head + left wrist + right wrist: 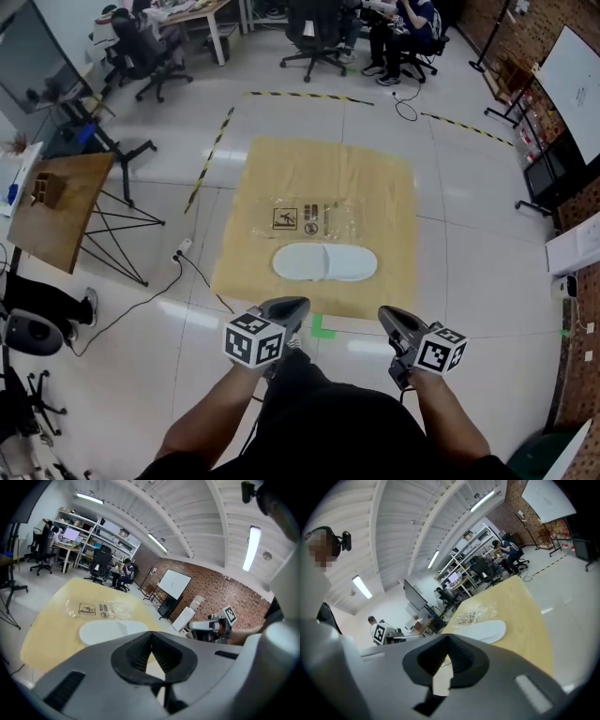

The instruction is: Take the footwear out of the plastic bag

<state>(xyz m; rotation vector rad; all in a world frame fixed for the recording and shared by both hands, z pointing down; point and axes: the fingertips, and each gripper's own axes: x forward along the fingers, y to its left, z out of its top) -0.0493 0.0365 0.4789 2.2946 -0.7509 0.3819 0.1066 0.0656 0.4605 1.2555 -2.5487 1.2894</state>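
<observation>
A: Left gripper point(151, 645): jaws pressed together, nothing between them. Right gripper point(447, 647), same story, closed tight and empty.
B: And the slippers point(324, 262)? Side by side on the yellow mat point(272, 169), close to its near edge. The plastic bag point(314, 217) lies flat just beyond them, toward the middle.
A: The head view alone shows both grippers hanging off the mat's near edge, above a green tape mark point(322, 328).
B: Only the gripper views catch the ceiling lights point(253, 545).
</observation>
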